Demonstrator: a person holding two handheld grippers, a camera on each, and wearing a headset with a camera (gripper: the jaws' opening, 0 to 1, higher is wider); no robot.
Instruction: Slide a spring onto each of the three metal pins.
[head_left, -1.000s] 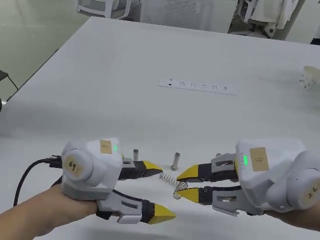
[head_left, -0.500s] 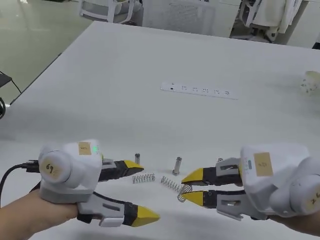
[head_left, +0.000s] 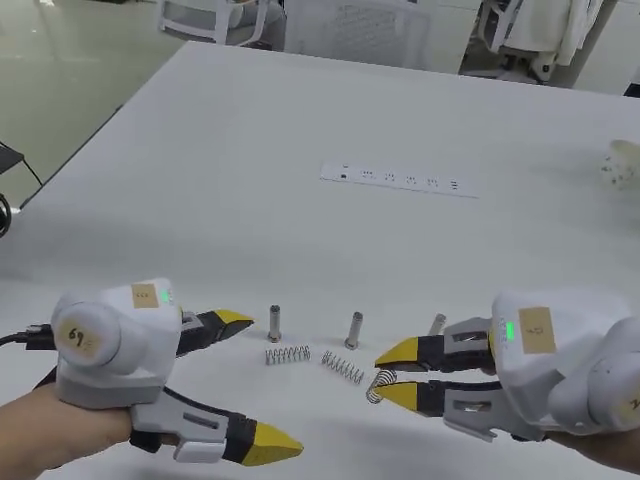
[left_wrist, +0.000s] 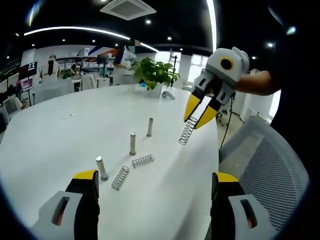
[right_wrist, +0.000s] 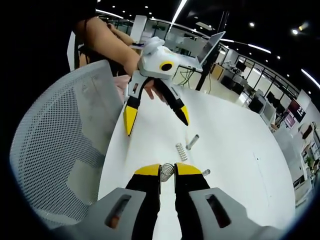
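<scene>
On the white table (head_left: 300, 130), none of the three upright metal pins (head_left: 353, 329) is being seen wearing a spring: two springs (head_left: 287, 354) are lying beside them, a third spring (head_left: 378, 385) is being pinched by the narrowed right gripper (head_left: 388, 376), and the left gripper (head_left: 268, 385) is being held wide, empty

My left gripper (head_left: 265, 382) sits low on the left with its jaws spread wide, one yellow tip angled away from me and the other angled back toward me. My left hand (head_left: 55, 440) grips its white body from behind. My right gripper (head_left: 388, 375) points in from the right, its jaws drawn almost together and pinching a spring (head_left: 376, 386) at the tips. The two grippers face each other, tips apart.
</scene>
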